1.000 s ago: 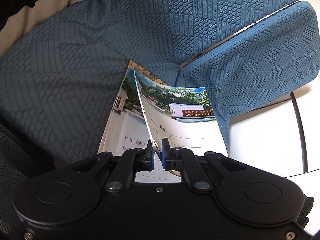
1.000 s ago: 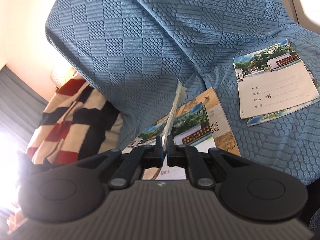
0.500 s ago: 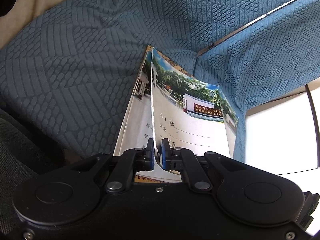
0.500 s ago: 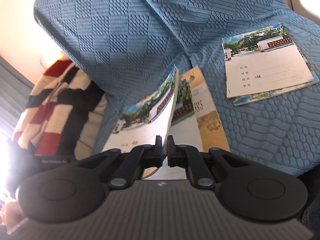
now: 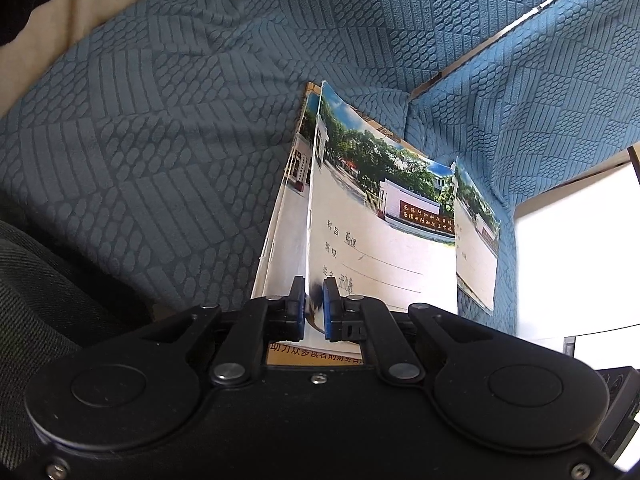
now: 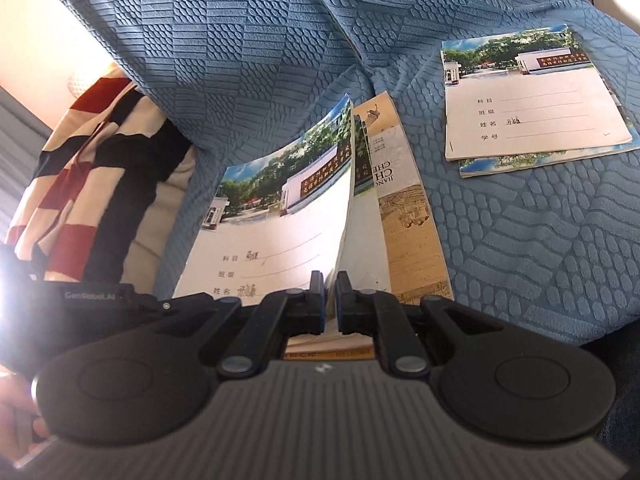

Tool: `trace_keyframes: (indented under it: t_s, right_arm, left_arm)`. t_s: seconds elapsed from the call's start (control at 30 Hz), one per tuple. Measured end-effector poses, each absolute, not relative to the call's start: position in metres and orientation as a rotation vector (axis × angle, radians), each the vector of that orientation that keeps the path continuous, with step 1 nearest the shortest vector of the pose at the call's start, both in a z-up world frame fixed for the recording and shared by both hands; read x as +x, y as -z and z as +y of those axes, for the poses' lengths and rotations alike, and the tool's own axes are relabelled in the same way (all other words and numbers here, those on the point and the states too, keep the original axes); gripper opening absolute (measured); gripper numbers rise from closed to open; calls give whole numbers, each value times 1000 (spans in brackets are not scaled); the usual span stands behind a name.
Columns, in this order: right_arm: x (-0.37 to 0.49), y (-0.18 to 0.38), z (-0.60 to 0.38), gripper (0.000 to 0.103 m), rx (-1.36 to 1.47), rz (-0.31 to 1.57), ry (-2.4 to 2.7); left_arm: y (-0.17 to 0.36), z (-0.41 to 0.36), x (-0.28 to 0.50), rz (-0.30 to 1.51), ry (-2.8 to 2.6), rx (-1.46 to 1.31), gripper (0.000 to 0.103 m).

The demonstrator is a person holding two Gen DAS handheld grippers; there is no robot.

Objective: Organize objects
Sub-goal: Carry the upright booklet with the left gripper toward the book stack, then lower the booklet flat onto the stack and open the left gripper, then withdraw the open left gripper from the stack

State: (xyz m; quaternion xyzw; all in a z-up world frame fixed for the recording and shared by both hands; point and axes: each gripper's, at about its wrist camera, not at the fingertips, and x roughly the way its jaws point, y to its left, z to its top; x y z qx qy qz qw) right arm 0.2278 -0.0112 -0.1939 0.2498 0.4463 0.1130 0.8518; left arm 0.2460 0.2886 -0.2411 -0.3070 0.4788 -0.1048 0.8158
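Note:
My left gripper [image 5: 314, 308] is shut on the near edge of a school notebook [image 5: 372, 248] with a photo cover, which leans to the right over a second notebook [image 5: 288, 216] and a brown book [image 5: 316, 354]. My right gripper [image 6: 330, 300] grips the lower right edge of a photo-cover notebook [image 6: 276, 220]. Its jaws are opening, with the paper still between the pads. That notebook slopes down to the left over a brown book [image 6: 412, 216]. Two more notebooks [image 6: 532, 112] lie stacked at the right on the blue sofa cover [image 6: 540, 248].
A red, black and cream striped cloth [image 6: 92, 168] lies left of the books. A black device body [image 6: 92, 296] sits at the notebook's near left corner. Another notebook [image 5: 476, 248] lies near the sofa's edge, beside a white surface [image 5: 572, 248]. Dark fabric [image 5: 40, 300] fills the lower left.
The notebook in my right gripper has swung from standing on edge to sloping low over the stack. In the left wrist view the held notebook has laid over to the right, nearer the books beneath.

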Motion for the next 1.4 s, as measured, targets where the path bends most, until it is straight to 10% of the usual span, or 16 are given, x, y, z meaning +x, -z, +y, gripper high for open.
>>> trace_keyframes:
  t_s: [0.27,1.4]
  right_arm:
    - [228,191,-12,42,535,974,-228]
    - [165,75,-29,42,282,656,-209]
  left_arm:
    - [235,288,238,1013,232,-601,13]
    - [129,222,173,705,305,-315,21]
